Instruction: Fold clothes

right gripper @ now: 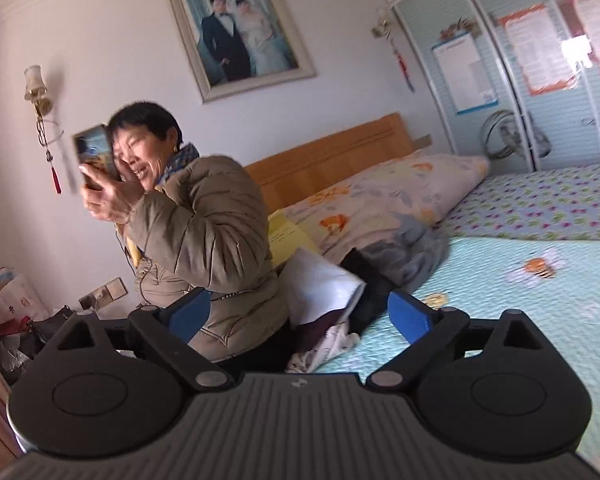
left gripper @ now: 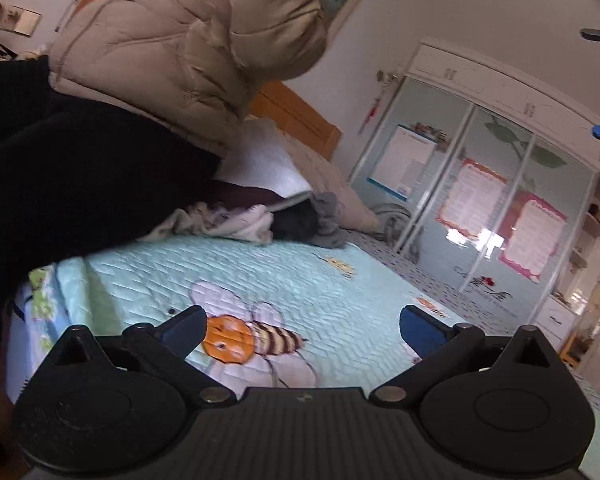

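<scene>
Grippers both agape, gripping nothing: left gripper (left gripper: 300,326), right gripper (right gripper: 300,314). Unfolded clothes pile (left gripper: 260,220) heaped near the pillows, well apart from both. Best approached low over the bee-print quilt (left gripper: 292,276), pinching one garment's edge. Seated woman in beige puffer jacket (right gripper: 204,236) crowding the pile.
</scene>
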`<act>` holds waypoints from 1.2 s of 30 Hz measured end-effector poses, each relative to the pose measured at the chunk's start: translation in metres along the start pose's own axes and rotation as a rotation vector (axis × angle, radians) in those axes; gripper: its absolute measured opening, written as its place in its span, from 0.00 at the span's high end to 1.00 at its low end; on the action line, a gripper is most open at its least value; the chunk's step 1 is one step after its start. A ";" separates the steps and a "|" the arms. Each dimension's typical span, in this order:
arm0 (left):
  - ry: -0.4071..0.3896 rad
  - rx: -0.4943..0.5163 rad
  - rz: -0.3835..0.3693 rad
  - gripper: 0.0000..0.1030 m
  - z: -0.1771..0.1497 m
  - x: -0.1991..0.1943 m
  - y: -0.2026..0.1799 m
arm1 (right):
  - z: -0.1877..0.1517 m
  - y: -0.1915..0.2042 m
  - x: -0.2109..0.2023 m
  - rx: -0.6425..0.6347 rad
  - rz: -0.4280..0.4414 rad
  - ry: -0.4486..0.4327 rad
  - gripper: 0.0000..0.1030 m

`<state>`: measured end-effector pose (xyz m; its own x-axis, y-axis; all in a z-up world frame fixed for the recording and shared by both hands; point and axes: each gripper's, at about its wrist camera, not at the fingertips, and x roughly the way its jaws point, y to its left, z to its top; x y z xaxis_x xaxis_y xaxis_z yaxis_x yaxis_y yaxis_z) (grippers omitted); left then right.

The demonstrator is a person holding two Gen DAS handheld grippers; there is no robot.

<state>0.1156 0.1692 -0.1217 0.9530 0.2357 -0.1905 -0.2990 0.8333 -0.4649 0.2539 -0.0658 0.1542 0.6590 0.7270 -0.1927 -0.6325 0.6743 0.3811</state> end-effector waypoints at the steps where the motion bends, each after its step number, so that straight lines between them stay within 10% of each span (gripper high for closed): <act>1: -0.013 -0.028 0.026 0.01 0.003 0.001 0.003 | 0.000 -0.003 0.029 0.017 0.013 0.021 0.07; 11: -0.030 -0.092 0.028 0.01 0.026 0.003 0.030 | -0.044 -0.047 0.276 0.210 -0.023 0.206 0.07; 18: -0.030 -0.045 0.011 0.01 0.025 0.015 0.038 | -0.093 -0.082 0.349 0.378 -0.039 0.292 0.07; 27: 0.078 0.010 -0.024 0.01 0.021 0.044 0.035 | -0.148 -0.071 0.230 0.184 -0.088 0.347 0.07; 36: 0.397 0.190 -0.239 0.01 -0.014 0.053 -0.005 | -0.184 -0.055 0.033 0.140 -0.287 0.238 0.00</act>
<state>0.1670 0.1709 -0.1419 0.8905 -0.1506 -0.4293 -0.0252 0.9259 -0.3770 0.2354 -0.0551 -0.0396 0.6780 0.5320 -0.5072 -0.3634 0.8424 0.3978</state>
